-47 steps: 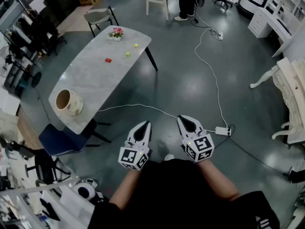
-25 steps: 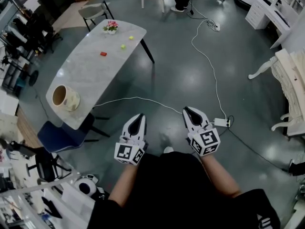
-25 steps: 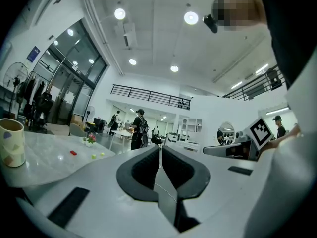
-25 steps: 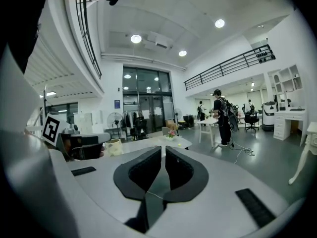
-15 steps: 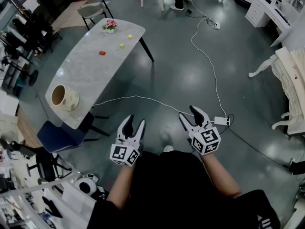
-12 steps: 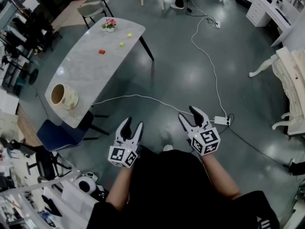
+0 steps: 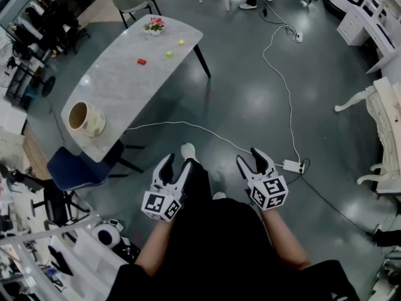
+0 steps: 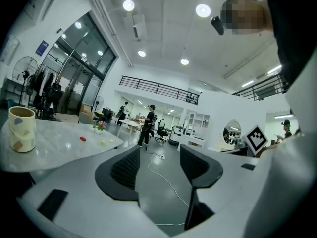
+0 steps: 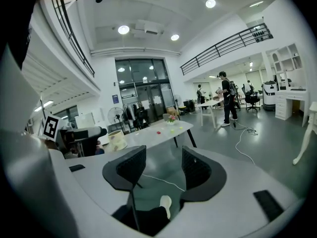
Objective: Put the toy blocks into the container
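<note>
a large open-plan office or lab hall is shown. a polished grey concrete floor (image 7: 250, 99) is crossed by a white cable (image 7: 285, 93) leading to a power strip (image 7: 292, 166). a marble-topped desk (image 7: 119, 86) is set to one side. a railed mezzanine (image 9: 228, 42), a tall glass front (image 9: 141, 90), white shelves (image 9: 285, 58) and recessed ceiling lights (image 9: 123, 29) are seen in the right gripper view.

Container (image 7: 86, 119), 3 blocks (image 7: 142, 61) on table (image 7: 122, 96).
</note>
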Action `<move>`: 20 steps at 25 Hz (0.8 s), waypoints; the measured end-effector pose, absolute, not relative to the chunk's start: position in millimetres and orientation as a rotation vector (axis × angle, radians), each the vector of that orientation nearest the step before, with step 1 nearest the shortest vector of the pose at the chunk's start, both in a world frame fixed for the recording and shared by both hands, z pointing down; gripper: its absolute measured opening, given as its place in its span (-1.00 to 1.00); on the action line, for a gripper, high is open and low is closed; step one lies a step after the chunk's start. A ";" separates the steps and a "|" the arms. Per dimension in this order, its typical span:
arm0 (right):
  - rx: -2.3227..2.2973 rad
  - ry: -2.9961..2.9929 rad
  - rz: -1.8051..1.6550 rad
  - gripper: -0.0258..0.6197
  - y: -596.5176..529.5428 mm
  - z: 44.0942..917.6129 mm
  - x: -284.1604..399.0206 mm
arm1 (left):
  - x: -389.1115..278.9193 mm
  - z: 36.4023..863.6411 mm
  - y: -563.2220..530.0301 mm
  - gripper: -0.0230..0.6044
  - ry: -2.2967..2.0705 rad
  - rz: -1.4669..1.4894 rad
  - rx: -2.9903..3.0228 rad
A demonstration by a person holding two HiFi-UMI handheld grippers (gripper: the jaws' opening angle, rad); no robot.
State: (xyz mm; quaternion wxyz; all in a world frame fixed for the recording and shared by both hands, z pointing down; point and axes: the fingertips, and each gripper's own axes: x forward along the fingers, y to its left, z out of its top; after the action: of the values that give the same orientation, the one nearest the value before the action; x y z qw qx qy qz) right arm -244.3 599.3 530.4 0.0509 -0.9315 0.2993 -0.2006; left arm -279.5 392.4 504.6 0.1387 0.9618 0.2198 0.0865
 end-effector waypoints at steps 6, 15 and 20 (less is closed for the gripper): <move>-2.839 0.909 -0.632 -0.32 578.3 538.2 -199.3 | -223.3 513.7 375.6 -0.21 0.646 0.234 2.755; -2.883 0.903 -0.664 -0.32 528.3 531.8 -75.4 | -95.2 519.3 324.8 -0.21 0.659 0.237 2.738; -2.897 0.862 -0.688 -0.32 495.3 518.8 -3.2 | -21.8 507.0 294.1 -0.21 0.727 0.229 2.752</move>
State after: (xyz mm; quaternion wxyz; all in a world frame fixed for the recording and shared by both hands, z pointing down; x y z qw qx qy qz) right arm -3.2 495.3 518.8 0.0210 -0.9343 0.2781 -0.2218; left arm -21.8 294.1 507.0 0.1428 0.9538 0.2520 0.0794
